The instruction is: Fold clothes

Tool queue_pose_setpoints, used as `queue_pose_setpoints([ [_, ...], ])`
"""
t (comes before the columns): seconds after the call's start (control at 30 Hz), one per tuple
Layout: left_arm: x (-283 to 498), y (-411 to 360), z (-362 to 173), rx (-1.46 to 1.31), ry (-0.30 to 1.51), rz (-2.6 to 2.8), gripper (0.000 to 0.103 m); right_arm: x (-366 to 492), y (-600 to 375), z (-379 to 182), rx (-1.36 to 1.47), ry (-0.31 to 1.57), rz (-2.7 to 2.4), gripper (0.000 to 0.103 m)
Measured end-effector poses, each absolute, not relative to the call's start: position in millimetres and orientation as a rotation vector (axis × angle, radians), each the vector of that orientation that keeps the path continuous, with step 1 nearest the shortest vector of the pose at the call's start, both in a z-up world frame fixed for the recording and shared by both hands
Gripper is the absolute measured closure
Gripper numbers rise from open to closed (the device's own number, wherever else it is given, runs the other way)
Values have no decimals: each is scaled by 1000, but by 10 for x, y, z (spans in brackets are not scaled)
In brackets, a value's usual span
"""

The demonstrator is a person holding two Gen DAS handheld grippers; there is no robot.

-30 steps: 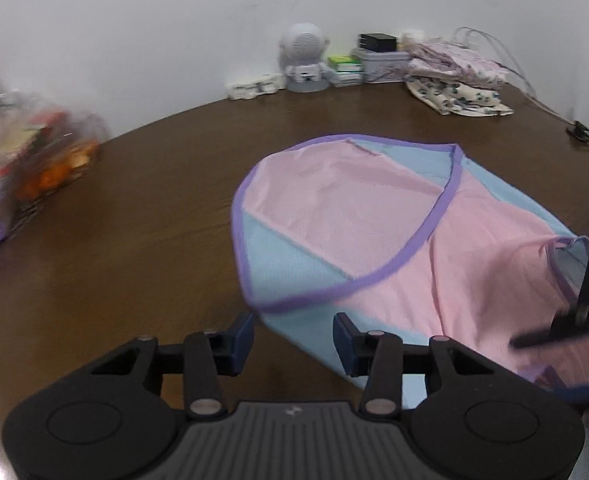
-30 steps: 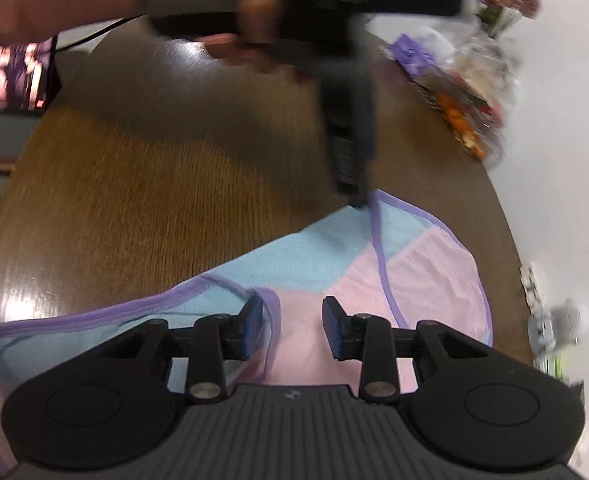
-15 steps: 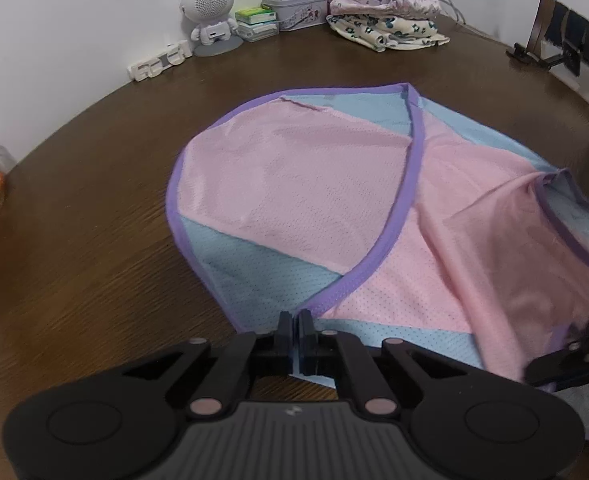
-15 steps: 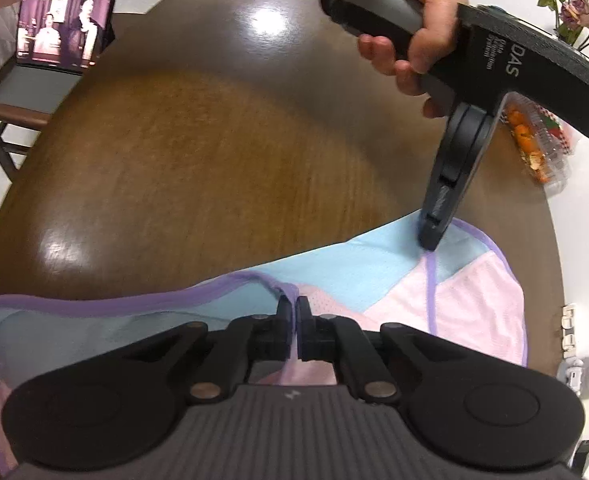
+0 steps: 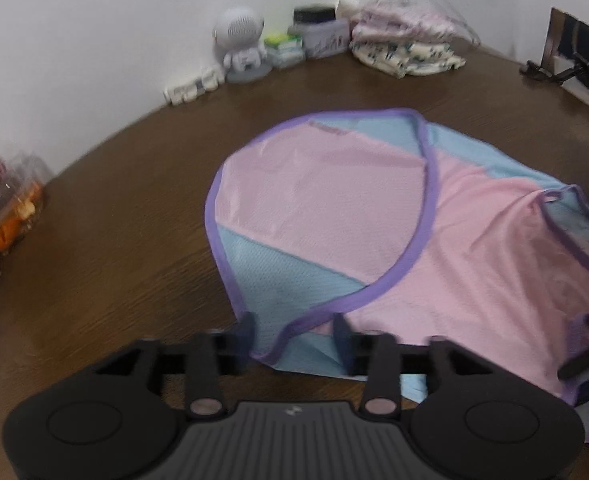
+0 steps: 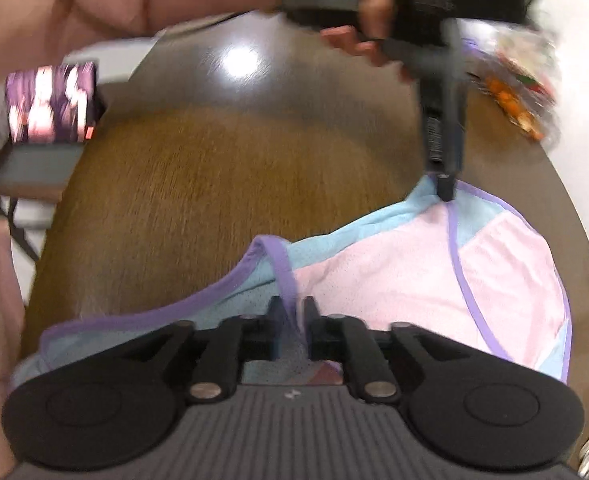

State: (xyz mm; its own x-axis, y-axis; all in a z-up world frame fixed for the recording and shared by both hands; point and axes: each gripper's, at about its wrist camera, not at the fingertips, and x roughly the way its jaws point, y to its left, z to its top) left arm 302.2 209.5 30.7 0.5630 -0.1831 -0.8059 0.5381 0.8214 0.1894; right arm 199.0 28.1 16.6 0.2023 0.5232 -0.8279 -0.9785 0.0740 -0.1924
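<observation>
Lying spread on the brown wooden table, the pink/blue mesh garment w/ purple trim occupies the centre-right of the left wrist view. At far left of that view: clear bag of snacks. Along the wall, L to R: white power strip, robot-shaped speaker, small boxes, tin, stack of folded clothes. Left gripper: jaws released, wide apart, straddling the garment's near trimmed corner; no grip on fabric. Right gripper: jaws nearly closed, clenched on a raised fold of purple trim w/ cloth between fingers. In the right wrist view, a lit screen shows off-table at left; images are motion-blurred.
</observation>
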Motion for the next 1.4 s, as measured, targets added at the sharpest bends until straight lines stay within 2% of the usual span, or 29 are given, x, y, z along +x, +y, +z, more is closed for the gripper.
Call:
queue_pose_setpoints([
  [0.07,2862,2078,357,446,845,-438,56,2010,131,254,-772,674,1237,68],
  [0.33,1862,1711,259,503,762,-544,57,2109,-807,307,-511,722,865,68],
  [0.6,1492,1199,-3,609,781,-547,57,2380,-1084,45,-568,704,632,69],
  [0.63,1509,1164,-38,615,790,-537,59,2420,-1046,14,-574,705,629,69],
  [0.67,1533,1131,-73,621,798,-526,70,2455,-1001,-18,-578,708,628,71],
  [0.7,1553,1110,-92,621,806,-521,88,2481,-980,-51,-576,719,630,85],
  [0.73,1572,1093,-104,618,813,-519,98,2501,-976,-86,-572,735,635,94],
  [0.77,1591,1077,-116,616,821,-516,100,2509,-982,-106,-570,740,636,97],
  [0.93,1570,962,-115,632,801,-550,100,2430,-1152,-109,-578,735,597,97],
  [1.03,1560,897,-131,639,805,-553,94,2398,-1248,-60,-525,742,603,93],
  [1.07,1546,894,-120,635,803,-545,80,2380,-1274,-35,-505,744,605,86],
  [1.1,1508,929,-79,616,790,-535,59,2337,-1294,10,-485,738,608,76],
  [1.17,1410,1034,34,564,750,-515,42,2193,-1327,144,-442,710,617,56],
  [1.23,1269,1174,150,496,715,-470,32,2007,-1345,293,-397,676,649,53],
  [1.27,1186,1260,186,465,702,-425,22,1897,-1334,348,-377,665,674,50],
  [1.3,1106,1345,213,438,690,-377,13,1774,-1310,393,-356,657,704,42],
  [1.37,947,1513,267,385,665,-280,10,1528,-1263,484,-316,640,762,34],
  [1.4,874,1590,274,354,665,-240,10,1397,-1210,511,-307,637,796,34],
])
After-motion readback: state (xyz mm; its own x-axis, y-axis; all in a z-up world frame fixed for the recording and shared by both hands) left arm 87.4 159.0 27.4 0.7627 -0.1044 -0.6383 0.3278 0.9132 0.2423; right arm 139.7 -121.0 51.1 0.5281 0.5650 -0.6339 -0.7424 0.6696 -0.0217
